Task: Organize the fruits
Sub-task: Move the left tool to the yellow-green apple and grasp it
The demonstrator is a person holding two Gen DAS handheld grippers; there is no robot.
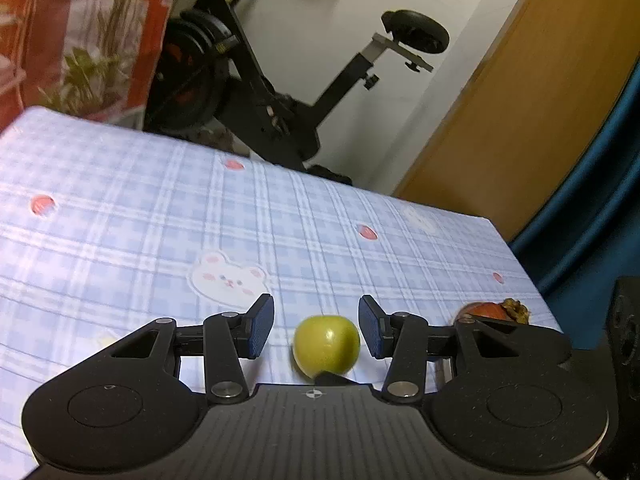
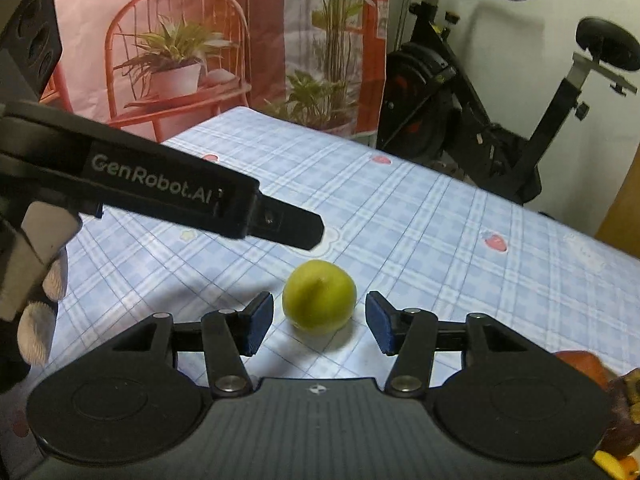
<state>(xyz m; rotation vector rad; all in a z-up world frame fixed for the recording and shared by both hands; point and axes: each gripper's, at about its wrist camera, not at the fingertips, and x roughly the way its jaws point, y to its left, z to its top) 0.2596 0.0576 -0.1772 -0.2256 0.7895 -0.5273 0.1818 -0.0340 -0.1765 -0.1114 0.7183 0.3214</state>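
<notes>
Green apple (image 1: 326, 344) on blue checked tablecloth (image 1: 160, 216), near table's front edge. Left gripper (image 1: 316, 326) open — apple between pads, nearer right pad; contact uncertain, clear gap on left side. Right gripper (image 2: 319, 326) open, apple (image 2: 319, 297) just ahead of fingertips, not touched. Reddish fruit (image 1: 486, 312) with dried brown calyx — right of apple, near tablecloth's right edge, partly hidden.

I work in a lived-in room of a home. My table (image 1: 120, 208) wears a blue checked cloth printed with bears and strawberries. Behind it stands an exercise bike (image 2: 472, 100), a wooden door (image 1: 520, 100) set in a white wall, and a hanging backdrop (image 2: 200, 40) picturing potted plants on a red chair.
</notes>
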